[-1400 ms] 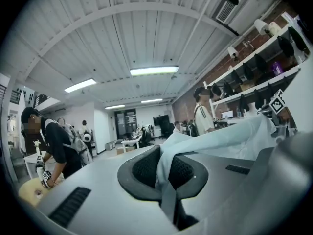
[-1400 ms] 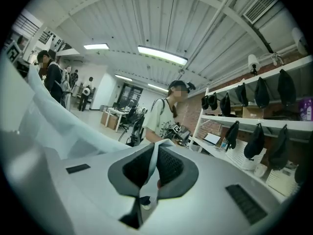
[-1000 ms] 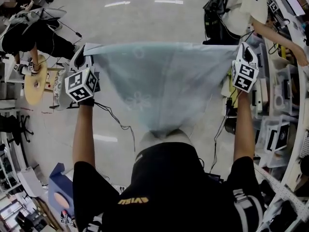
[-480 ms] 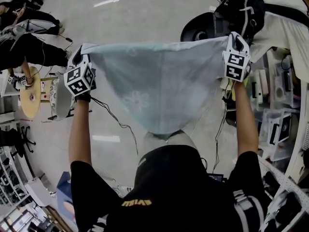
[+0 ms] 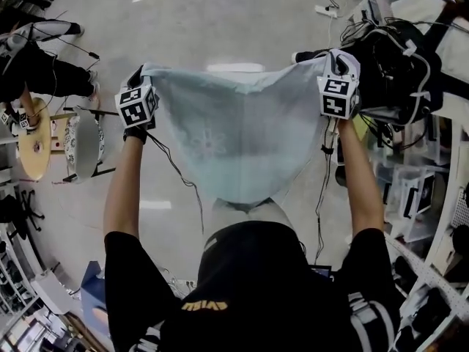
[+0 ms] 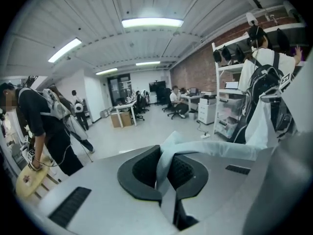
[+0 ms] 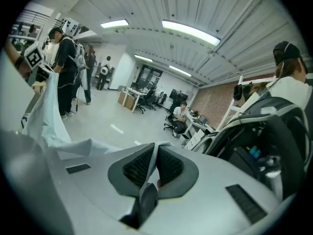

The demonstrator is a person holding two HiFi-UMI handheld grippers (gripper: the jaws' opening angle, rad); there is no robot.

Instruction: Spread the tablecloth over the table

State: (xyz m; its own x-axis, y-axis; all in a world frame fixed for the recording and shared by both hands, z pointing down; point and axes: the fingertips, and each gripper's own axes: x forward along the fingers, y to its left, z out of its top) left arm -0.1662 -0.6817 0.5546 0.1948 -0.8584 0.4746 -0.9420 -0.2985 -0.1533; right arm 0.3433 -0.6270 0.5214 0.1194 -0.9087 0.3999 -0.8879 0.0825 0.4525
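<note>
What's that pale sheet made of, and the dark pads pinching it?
The tablecloth looks like thin fabric, pale blue-green and matte: it sags in soft folds and shows a faint flower print. The pads look like black rubber or soft plastic: ribbed, dull surface.

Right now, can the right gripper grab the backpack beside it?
Probably not. The right gripper is shut on a tablecloth corner, so its jaws aren't free; the backpack itself is close beside it with nothing seen between.
</note>
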